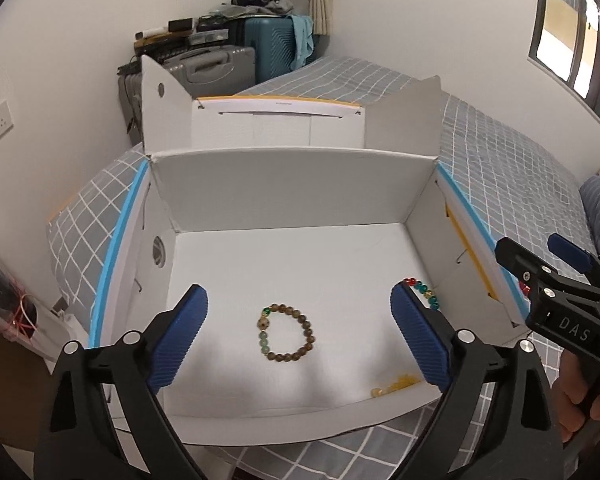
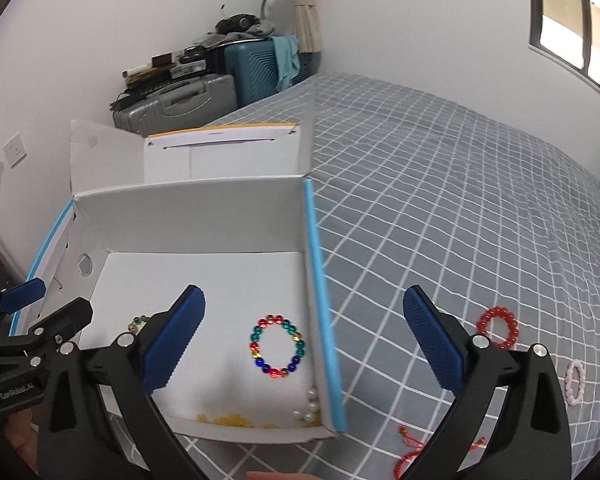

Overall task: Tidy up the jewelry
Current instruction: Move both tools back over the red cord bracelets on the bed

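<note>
**A:** Which container appears in both views, and where does it stand?

**B:** A white cardboard box (image 1: 284, 184) with blue-taped side rims, lid folded back, resting on a bed (image 2: 460, 200) covered in grey checked fabric.

**A:** State of the left claw (image 1: 300, 336)?

**B:** Open wide; its blue pads (image 1: 180, 336) stand apart above the box floor with nothing between them. Directly below the gap, flat on the floor, lies a brown bead bracelet (image 1: 287, 332) with a few green beads on its left side.

**A:** And the right claw (image 2: 304, 340)?

**B:** Also spread wide and empty. One finger hangs over the box interior, the other over the bed outside the right wall. Below the gap, on the box floor close to that wall, lies a multicoloured bead bracelet (image 2: 277, 347).

**A:** Other pieces inside the box?

**B:** Yellow beads (image 2: 230, 420) along the near wall, and white pearls (image 2: 310, 406) in the near right corner.

**A:** Pieces outside the box?

**B:** On the bed, to the right: a red bead bracelet (image 2: 498, 328), a pale pink bracelet (image 2: 575, 382) nearer the edge of the view, and a red cord (image 2: 410, 450) partly hidden behind the right claw's finger.

**A:** Background?

**B:** Suitcases (image 1: 236, 64) stacked against the wall beyond the bed.
</note>
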`<action>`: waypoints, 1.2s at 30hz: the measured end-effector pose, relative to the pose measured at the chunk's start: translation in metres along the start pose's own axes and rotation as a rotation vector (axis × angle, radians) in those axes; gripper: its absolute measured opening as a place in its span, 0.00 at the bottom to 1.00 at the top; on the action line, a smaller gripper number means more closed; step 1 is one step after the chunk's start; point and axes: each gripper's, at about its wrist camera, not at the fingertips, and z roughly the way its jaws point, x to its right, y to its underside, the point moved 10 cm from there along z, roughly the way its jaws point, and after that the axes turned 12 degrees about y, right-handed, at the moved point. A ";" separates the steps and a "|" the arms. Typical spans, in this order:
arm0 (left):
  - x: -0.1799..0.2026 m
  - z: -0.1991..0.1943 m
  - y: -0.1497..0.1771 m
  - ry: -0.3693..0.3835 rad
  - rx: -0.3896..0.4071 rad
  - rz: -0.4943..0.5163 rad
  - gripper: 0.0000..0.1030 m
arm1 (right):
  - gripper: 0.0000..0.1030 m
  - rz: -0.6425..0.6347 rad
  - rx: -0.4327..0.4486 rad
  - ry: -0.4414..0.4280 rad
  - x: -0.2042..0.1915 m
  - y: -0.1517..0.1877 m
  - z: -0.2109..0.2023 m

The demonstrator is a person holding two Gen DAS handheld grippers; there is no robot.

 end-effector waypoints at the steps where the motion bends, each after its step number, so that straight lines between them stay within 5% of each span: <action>1: 0.003 0.000 -0.001 0.003 0.003 0.004 0.91 | 0.93 0.004 0.001 0.004 0.004 0.001 -0.001; 10: 0.041 0.004 -0.003 0.031 0.015 0.064 0.94 | 0.93 0.046 0.011 0.067 0.051 0.011 -0.014; 26: 0.184 0.026 0.020 0.258 -0.005 0.227 0.94 | 0.93 0.156 0.030 0.272 0.185 0.062 -0.056; 36: 0.249 0.041 0.046 0.337 -0.046 0.325 0.94 | 0.93 0.252 0.010 0.396 0.253 0.103 -0.071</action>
